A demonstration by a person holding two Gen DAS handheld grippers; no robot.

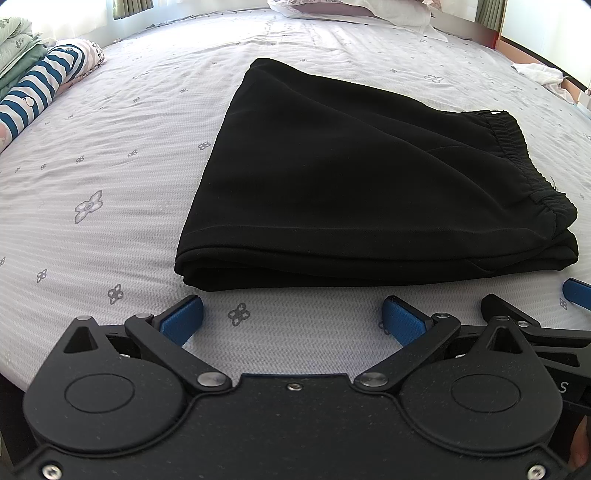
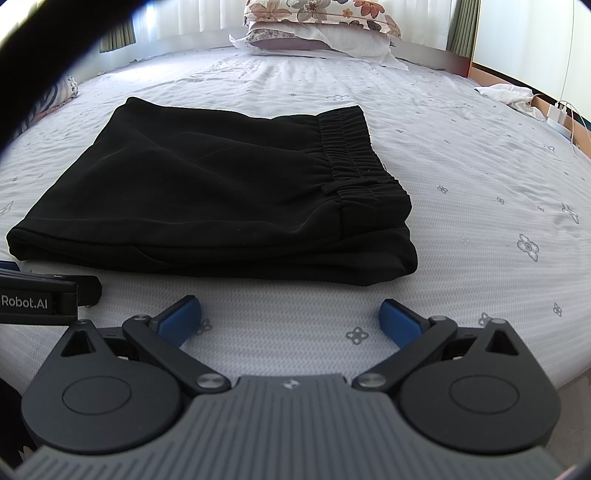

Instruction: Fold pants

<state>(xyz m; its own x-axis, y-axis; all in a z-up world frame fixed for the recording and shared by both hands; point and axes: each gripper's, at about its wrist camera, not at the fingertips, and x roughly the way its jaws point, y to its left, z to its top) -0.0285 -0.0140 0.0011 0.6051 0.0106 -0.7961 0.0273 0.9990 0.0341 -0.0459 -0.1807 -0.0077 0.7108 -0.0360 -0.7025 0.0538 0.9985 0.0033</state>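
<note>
Black pants point(image 1: 332, 177) lie folded into a compact stack on the bed, elastic waistband point(image 1: 524, 162) at the right side. They also show in the right wrist view point(image 2: 221, 199) with the waistband point(image 2: 351, 155) on top at the right. My left gripper point(image 1: 293, 317) is open and empty, just in front of the pants' near edge. My right gripper point(image 2: 290, 321) is open and empty, also just short of the near edge, beside the left one. Neither touches the cloth.
The bed sheet point(image 1: 110, 155) is pale with small flower prints. Pillows point(image 2: 321, 26) lie at the head. A striped bolster and folded bedding point(image 1: 40, 81) lie at the far left. White cloth point(image 2: 506, 94) and a charger sit at the right edge.
</note>
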